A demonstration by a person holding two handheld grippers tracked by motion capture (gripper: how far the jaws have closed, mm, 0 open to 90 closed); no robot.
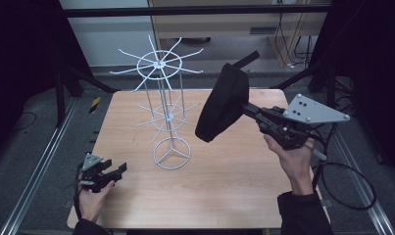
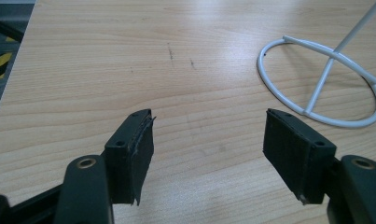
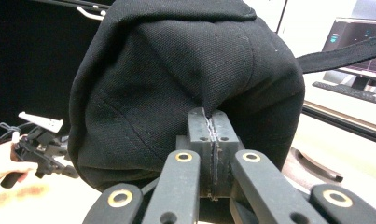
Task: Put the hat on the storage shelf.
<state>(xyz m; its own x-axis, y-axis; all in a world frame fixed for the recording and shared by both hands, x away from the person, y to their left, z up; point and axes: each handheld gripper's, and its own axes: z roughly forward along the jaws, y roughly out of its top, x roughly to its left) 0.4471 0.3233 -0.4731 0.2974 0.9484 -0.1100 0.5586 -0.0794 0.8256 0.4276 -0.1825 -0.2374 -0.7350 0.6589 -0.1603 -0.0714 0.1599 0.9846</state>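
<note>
Cap (image 1: 223, 100) in right tongs (image 1: 251, 111), above table (image 1: 224, 176), beside wire rack (image 1: 165, 105).

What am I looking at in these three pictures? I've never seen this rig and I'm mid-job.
A person stands at a wooden table with a hand-held two-jaw gripper in each hand. The wide picture is from a fixed camera above. In it the left gripper sits low near the table's edge, jaws open, holding nothing. The right gripper is raised and clamped shut on a black cap. The other two pictures come from cameras riding on the grippers, looking along their jaws: one shows open jaws over bare wood, the other shut jaws pinching the cap's fabric. On the table stands a white wire rack with spoked tiers.
</note>
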